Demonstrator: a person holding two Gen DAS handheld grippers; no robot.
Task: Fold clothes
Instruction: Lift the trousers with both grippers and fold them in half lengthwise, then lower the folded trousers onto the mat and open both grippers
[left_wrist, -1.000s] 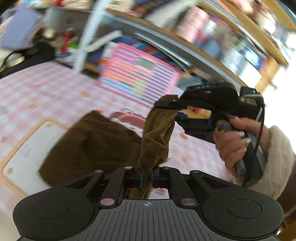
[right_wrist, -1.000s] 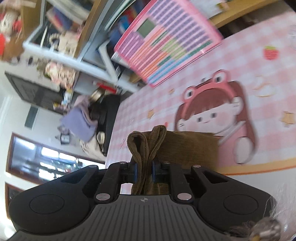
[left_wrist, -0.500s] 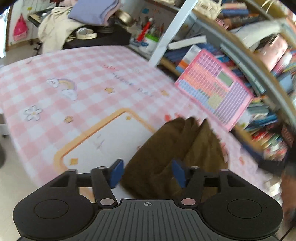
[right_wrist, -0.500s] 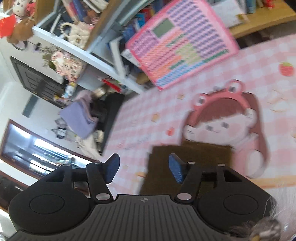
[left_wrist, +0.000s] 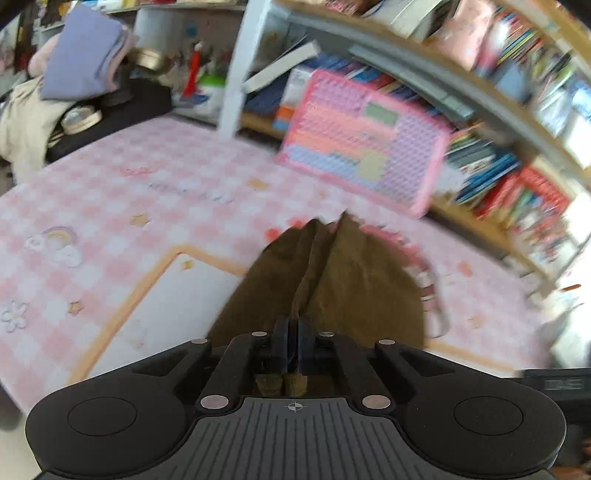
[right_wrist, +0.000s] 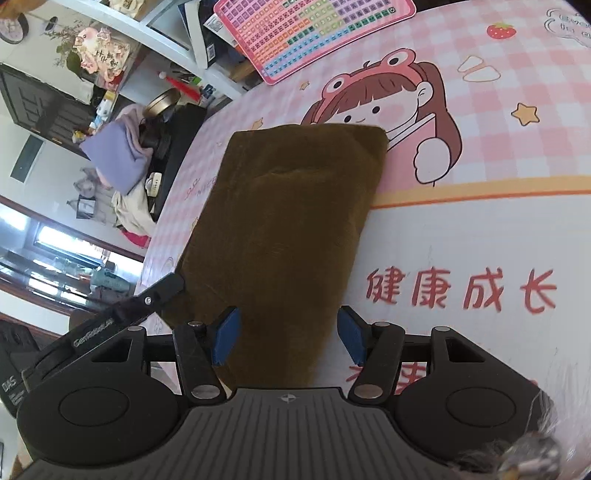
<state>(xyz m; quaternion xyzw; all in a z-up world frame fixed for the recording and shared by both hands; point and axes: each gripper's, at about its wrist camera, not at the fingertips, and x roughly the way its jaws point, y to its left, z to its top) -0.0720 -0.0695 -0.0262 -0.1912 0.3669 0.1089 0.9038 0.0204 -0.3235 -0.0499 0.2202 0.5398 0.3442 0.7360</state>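
My left gripper (left_wrist: 294, 345) has its jaws pressed together on a raised ridge of the brown garment (right_wrist: 284, 221); they have just been closing, and a pinch of the brown cloth sits between the pads and pokes out behind them. From that pinch a fold runs up and away from me in the left wrist view, which is smeared with motion blur.

My right gripper (right_wrist: 289, 336) has its jaws standing apart, the blue pads (right_wrist: 226, 334) to either side of the near end of the garment without pressing it. The cloth lies beneath and between them, not gripped.

In the right wrist view the garment lies as a folded, roughly rectangular slab on the pink checked mat (right_wrist: 498, 122) that covers the counter. Its far end overlaps the cartoon girl (right_wrist: 388, 103) printed on the mat, and its right side lies over the white panel with red characters (right_wrist: 461, 291). The left gripper's finger (right_wrist: 162, 291) comes in from the lower left and meets the garment's left edge.

Beyond the mat a pink button board (left_wrist: 365, 142) leans against crowded bookshelves (left_wrist: 498, 110), and a lilac folded cloth (left_wrist: 85, 55) sits on a cluttered dark piece of furniture at the far left
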